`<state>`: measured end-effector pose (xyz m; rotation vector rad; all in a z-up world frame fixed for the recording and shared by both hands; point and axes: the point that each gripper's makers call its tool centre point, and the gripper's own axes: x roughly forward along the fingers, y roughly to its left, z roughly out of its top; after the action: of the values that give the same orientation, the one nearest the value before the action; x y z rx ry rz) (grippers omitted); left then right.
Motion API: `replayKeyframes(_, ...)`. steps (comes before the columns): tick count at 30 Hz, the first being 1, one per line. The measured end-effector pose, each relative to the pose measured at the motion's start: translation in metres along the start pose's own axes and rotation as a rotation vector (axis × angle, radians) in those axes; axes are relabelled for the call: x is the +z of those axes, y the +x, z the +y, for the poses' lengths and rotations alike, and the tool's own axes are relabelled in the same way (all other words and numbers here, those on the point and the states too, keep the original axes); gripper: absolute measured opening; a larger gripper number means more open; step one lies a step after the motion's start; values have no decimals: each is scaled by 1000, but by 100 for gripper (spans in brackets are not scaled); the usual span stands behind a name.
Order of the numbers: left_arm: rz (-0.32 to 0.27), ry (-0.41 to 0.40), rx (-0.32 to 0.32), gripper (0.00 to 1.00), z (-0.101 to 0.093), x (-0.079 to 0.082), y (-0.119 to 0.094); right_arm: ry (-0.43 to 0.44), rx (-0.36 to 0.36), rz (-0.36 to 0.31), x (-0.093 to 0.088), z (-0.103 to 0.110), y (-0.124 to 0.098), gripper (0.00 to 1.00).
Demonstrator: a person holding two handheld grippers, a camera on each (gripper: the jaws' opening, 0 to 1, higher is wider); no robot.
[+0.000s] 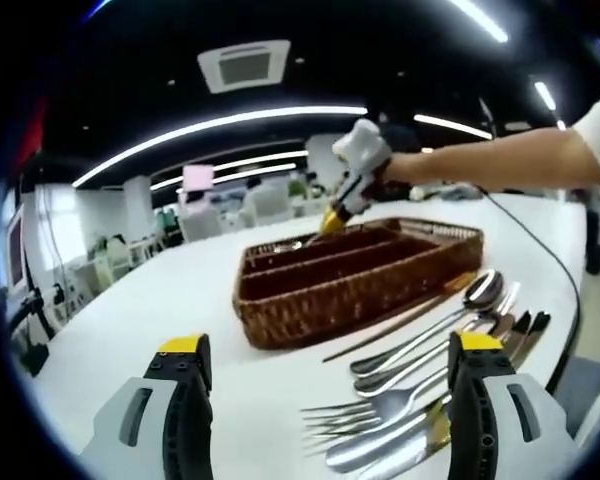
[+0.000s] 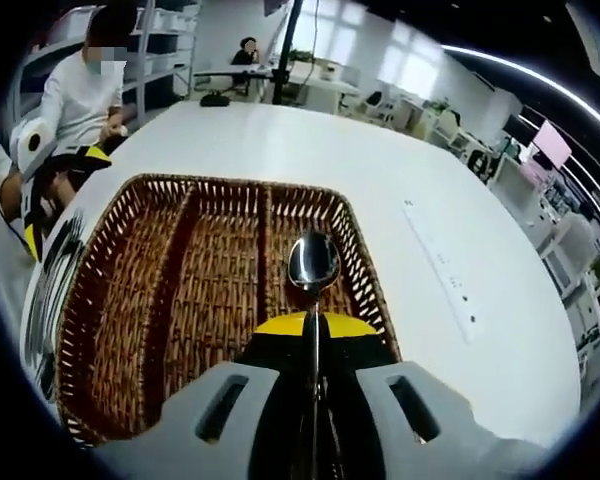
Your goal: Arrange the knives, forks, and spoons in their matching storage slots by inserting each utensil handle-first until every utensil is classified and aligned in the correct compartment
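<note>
Holding a spoon (image 2: 313, 268), the right gripper (image 2: 315, 330) was clamped on its handle, bowl pointing forward along the jaws, over the wicker tray's (image 2: 130, 205) outer slot. Spoon's long axis ran roughly parallel to the dividers. Left gripper (image 1: 325, 360) sat apart and empty, near the loose cutlery pile (image 1: 420, 390) on the tabletop (image 1: 160, 290) beside the tray.

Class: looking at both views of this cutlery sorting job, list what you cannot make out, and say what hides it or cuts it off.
- Handle of the shiny steel spoon, right gripper view: hidden inside the right tongs.
- Near end of the brown woven wicker tray, right gripper view: covered by the tongs' grey body.
- Pile of loose steel cutlery, left gripper view: handles overlap and pass behind the left tongs' right jaw, so no count.
- Tray slots, left gripper view: floors hidden by the near wall.
</note>
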<state>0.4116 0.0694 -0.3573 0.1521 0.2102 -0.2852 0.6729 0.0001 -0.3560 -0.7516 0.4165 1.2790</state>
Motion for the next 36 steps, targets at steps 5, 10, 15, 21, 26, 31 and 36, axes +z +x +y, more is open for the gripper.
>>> replayKeyframes(5,3,9,1,99,4,-1,3,-3,-1,-5,4,-3,1,3)
replayKeyframes(10,-22,-72,-19,99,7,4,2,-9,-3,5,6,-4,4,3)
replayKeyframes(15,-25,-58,-12,99,10,7,1,-11,-5,1,6,-4,4,3)
replayKeyframes(21,0,-49,0,99,14,-3,3,-25,-14,11,7,-8,7,3)
replayKeyframes(26,7,-54,6,99,15,-7,3,-36,-20,18,4,-12,9,3)
replayKeyframes(31,-2,-54,4,99,14,-4,2,-45,-17,26,2,-11,11,3)
replayKeyframes(36,-9,-50,3,99,15,0,3,-55,-14,31,2,-8,14,3)
